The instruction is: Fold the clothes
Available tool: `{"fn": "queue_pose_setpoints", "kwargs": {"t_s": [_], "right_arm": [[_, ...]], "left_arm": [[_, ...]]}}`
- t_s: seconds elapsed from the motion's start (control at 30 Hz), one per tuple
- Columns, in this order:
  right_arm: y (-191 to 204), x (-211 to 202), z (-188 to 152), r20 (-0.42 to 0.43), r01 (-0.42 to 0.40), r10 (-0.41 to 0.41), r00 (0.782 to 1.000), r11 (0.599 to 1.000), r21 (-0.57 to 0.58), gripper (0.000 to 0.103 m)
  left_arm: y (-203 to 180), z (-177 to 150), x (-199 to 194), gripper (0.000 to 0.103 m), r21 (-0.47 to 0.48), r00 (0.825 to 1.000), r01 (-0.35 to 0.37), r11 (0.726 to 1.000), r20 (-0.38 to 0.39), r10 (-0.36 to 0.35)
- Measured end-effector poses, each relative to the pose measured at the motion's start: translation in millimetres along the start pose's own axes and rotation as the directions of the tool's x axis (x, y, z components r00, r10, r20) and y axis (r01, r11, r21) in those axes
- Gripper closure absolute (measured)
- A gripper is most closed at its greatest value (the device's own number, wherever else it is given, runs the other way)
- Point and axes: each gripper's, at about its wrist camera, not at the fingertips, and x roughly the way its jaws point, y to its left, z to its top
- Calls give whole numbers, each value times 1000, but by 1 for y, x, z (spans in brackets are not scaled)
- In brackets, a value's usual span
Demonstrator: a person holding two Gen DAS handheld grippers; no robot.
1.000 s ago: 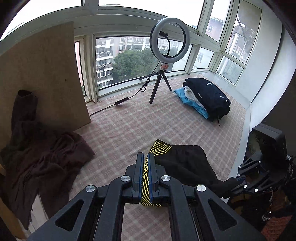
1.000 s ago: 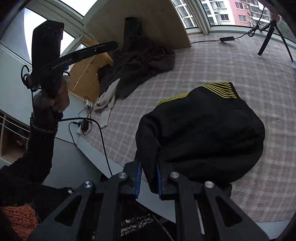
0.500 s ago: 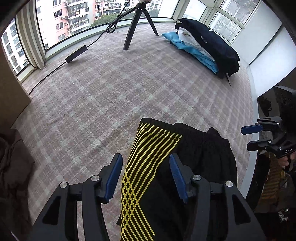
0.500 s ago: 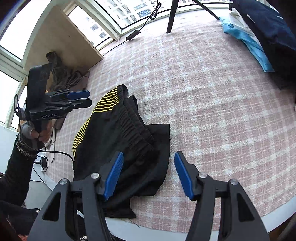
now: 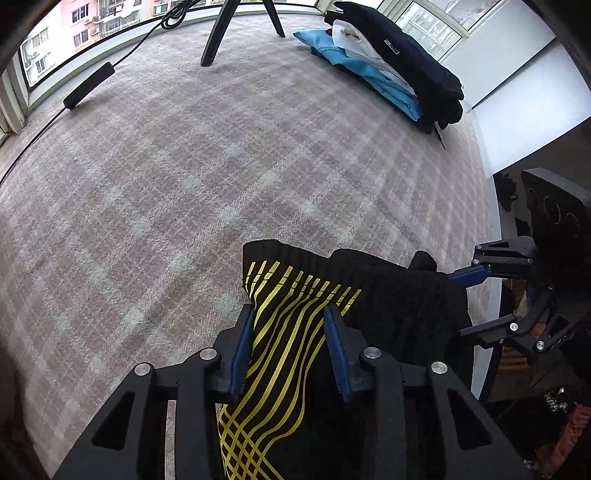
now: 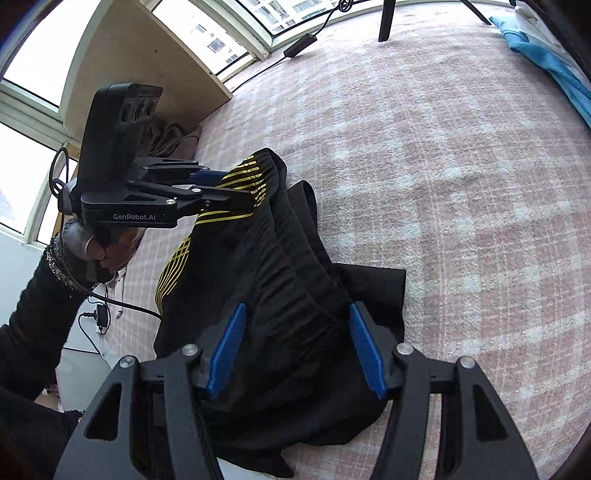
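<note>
The left gripper [image 5: 290,345] stands with its blue-padded jaws parted, straddling the yellow-striped side of a pair of black shorts [image 5: 388,306] without pinching the cloth. The right gripper [image 6: 297,349] is likewise spread wide, its pads on either side of the gathered black waistband and not closed on it. In the right wrist view the left gripper [image 6: 225,184] reaches in from the left, held in the person's left hand [image 6: 107,247], its tips at the striped end of the waistband. In the left wrist view the right gripper [image 5: 469,302] comes in from the right at the other end.

The shorts [image 6: 280,280] lie bunched at the near edge of the pink plaid blanket [image 5: 184,177], part of them spilling over that edge. A stack of folded clothes [image 5: 399,62], dark blue over white and light blue, sits at the blanket's far right corner. Black tripod legs [image 5: 218,33] stand at the far edge, with a black cable [image 5: 88,88] and its inline controller running toward the far left. A brown garment [image 6: 166,133] lies against a leaning wooden board [image 6: 140,62] at the left edge.
</note>
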Motion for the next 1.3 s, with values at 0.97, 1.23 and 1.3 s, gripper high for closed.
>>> {"fn": "queue_pose_setpoints", "kwargs": {"t_s": [0.97, 1.23, 1.3], "right_arm": [[0, -71, -127, 131, -39, 56, 990, 991, -127, 80], [-34, -49, -154, 31, -9, 9, 999, 1000, 19, 80], [-33, -49, -154, 31, -5, 5, 1000, 1000, 14, 80]], "left_arm": [[-85, 3, 47, 64, 225, 913, 279, 934, -362, -186], [-145, -50, 12, 91, 461, 958, 178, 869, -283, -47], [-151, -60, 1, 93, 476, 962, 199, 857, -261, -78]]}}
